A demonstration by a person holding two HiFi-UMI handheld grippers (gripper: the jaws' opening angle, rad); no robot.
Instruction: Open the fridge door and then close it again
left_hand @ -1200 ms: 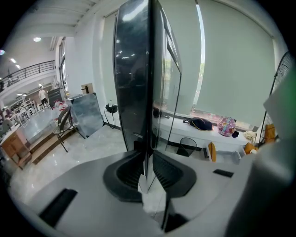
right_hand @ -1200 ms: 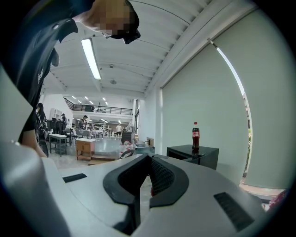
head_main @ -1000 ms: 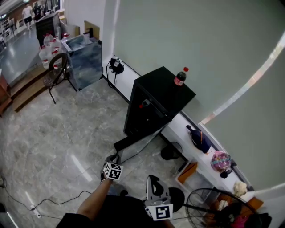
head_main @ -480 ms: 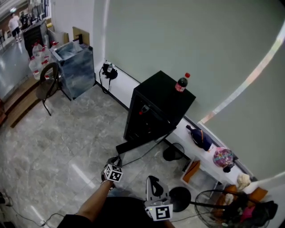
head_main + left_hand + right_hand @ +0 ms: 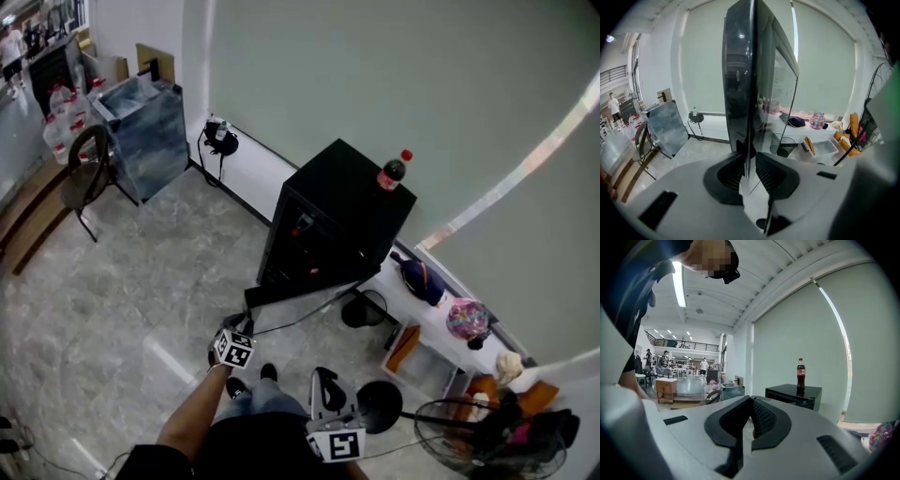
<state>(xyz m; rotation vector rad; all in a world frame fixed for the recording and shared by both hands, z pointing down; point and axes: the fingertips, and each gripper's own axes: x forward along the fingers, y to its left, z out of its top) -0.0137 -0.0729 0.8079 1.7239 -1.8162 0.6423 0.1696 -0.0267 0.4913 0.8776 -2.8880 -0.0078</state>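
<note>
A small black fridge [image 5: 337, 211] stands against the wall with a cola bottle [image 5: 393, 172] on top. Its glass door [image 5: 298, 298] is swung wide open toward me. My left gripper [image 5: 240, 328] is shut on the door's free edge. In the left gripper view, the door edge [image 5: 748, 140] runs upright between the pads [image 5: 765, 172], which press on it. My right gripper [image 5: 323, 382] hangs low beside my body, away from the fridge. Its jaws are shut with nothing in them [image 5: 750, 401], and it points level past the fridge [image 5: 794, 393].
A white ledge [image 5: 441, 323] along the wall holds bags and a bin. A fan [image 5: 487, 441] stands at the lower right and a round stand base [image 5: 380, 405] sits near my feet. A chair [image 5: 86, 169] and a glass tank [image 5: 141, 131] are at the far left. Cables trail on the floor.
My left gripper has moved sideways across the floor, still gripping the door edge. The right gripper has shifted a little. The head view has swung, and my feet now show.
</note>
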